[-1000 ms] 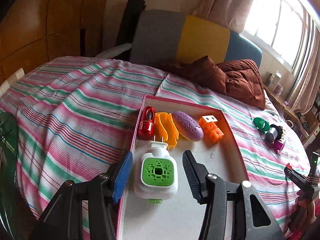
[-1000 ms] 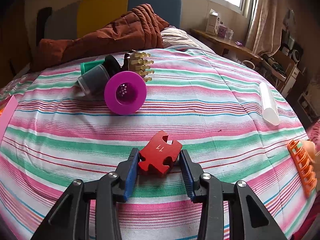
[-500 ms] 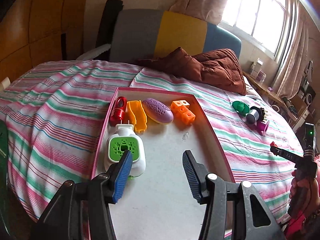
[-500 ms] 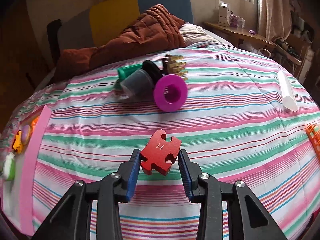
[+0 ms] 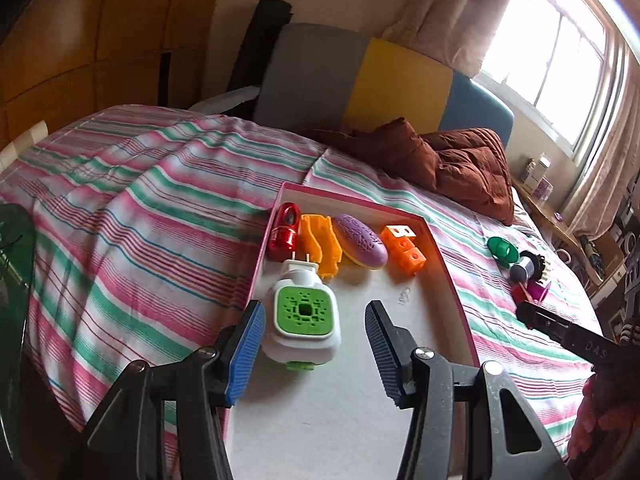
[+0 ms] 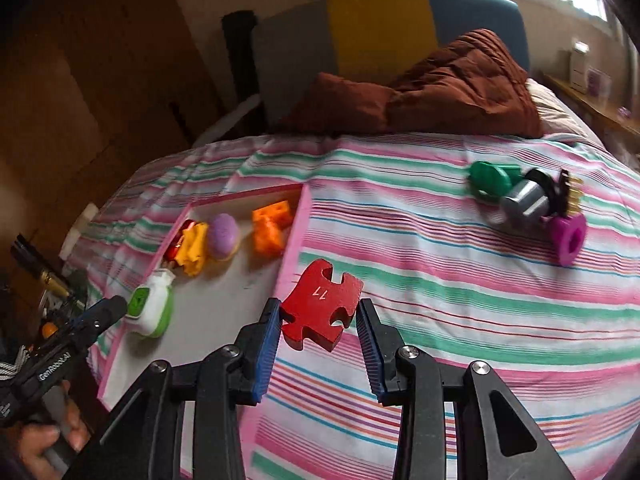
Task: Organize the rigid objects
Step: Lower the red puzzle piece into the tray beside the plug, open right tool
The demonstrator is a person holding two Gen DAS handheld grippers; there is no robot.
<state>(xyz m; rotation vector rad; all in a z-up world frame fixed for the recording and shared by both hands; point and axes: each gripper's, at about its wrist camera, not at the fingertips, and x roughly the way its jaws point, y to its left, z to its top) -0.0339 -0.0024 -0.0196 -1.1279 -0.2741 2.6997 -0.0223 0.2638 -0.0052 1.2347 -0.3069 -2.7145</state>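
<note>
Right gripper (image 6: 318, 330) pinches the red puzzle piece (image 6: 320, 304) by its edges, held above the bedspread just beside the pink tray (image 6: 294, 240). Best to carry it over the rim and lower it flat onto the bare floor, clear of the green-faced plug-in (image 6: 150, 310); the left gripper (image 5: 316, 350) hovers spread and empty there.

1 pink tray (image 5: 454, 280) holding 5 things: 1 red bottle (image 5: 283, 229), 1 orange-yellow toy (image 5: 320, 246), 1 purple oval (image 5: 360, 235), 1 orange block cluster (image 5: 404, 249), 1 green-and-white plug-in (image 5: 304, 316); 1 red puzzle piece (image 6: 320, 305); 1 green cap (image 6: 486, 179); 1 purple funnel (image 6: 568, 240); 2 grippers in view
</note>
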